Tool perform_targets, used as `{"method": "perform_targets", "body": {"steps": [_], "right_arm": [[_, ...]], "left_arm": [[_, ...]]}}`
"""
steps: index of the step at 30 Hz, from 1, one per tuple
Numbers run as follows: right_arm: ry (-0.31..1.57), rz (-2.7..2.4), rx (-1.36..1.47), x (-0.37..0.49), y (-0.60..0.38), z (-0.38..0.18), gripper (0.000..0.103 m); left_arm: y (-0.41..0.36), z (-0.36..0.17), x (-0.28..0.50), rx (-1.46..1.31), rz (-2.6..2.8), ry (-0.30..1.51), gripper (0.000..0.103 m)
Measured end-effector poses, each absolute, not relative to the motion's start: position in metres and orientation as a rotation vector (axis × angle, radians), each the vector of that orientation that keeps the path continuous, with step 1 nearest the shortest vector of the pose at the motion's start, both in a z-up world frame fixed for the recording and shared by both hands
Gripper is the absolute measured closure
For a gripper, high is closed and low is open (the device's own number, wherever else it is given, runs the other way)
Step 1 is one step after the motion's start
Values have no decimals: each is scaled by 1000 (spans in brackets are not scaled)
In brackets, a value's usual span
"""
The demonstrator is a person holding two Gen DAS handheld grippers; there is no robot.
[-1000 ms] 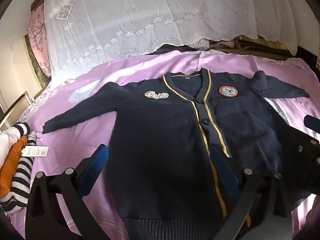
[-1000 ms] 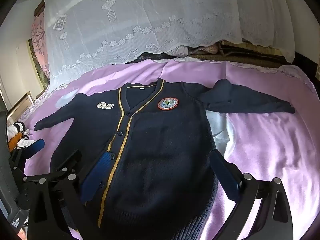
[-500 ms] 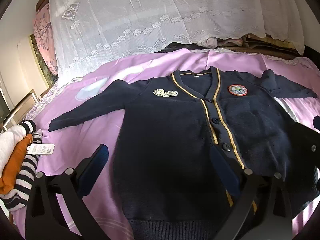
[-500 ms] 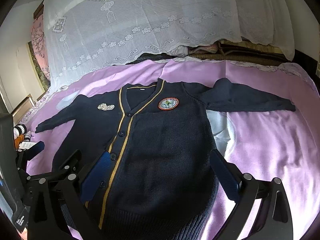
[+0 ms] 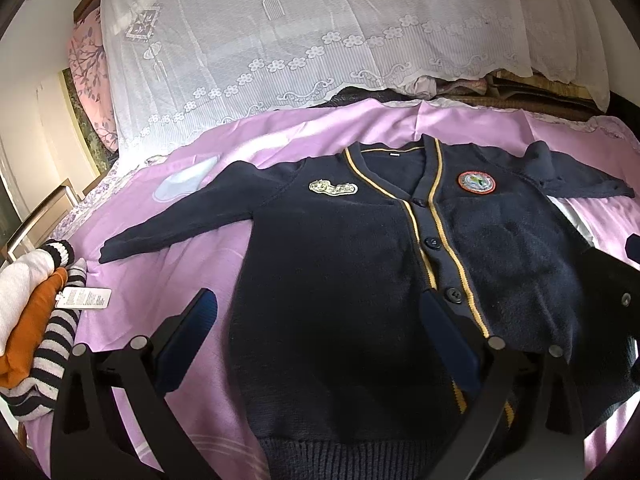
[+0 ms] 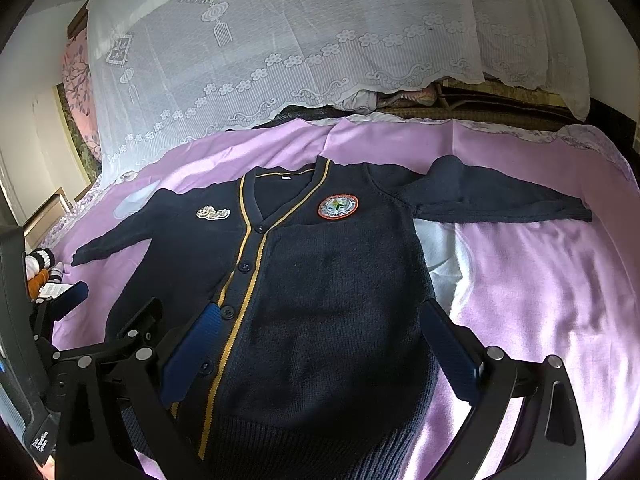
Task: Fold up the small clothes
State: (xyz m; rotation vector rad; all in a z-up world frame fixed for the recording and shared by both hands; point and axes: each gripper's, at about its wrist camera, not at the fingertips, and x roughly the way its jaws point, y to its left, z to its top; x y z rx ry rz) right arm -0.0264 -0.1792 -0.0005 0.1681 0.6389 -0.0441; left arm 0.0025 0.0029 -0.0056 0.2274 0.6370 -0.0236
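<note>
A navy cardigan (image 5: 340, 264) (image 6: 332, 280) with yellow trim, buttons and two chest badges lies flat, front up, on a purple bedsheet (image 5: 256, 136) (image 6: 532, 288), sleeves spread to both sides. My left gripper (image 5: 320, 336) hovers open above its lower left half, nothing between the blue pads. My right gripper (image 6: 320, 344) hovers open over the lower right half, also holding nothing. The left gripper's body (image 6: 60, 304) shows at the left edge of the right wrist view.
A stack of folded clothes (image 5: 32, 320), white, orange and striped, with a paper tag (image 5: 84, 298), sits at the bed's left edge. A white lace cover (image 5: 320, 40) drapes bedding at the far side. A white cloth (image 6: 440, 264) peeks from under the cardigan's right side.
Both grippers drifted slightly back and left; the cardigan appears a little farther right in the left wrist view. The garment itself has not moved.
</note>
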Motion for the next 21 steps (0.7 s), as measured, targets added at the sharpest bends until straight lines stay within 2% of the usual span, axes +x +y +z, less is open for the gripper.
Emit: {"method": "perform_targets", "body": {"steps": [21], "right_arm": [[640, -44, 178, -26, -180, 0, 3]], "left_arm": [[6, -6, 2, 227, -17, 636, 4]]}}
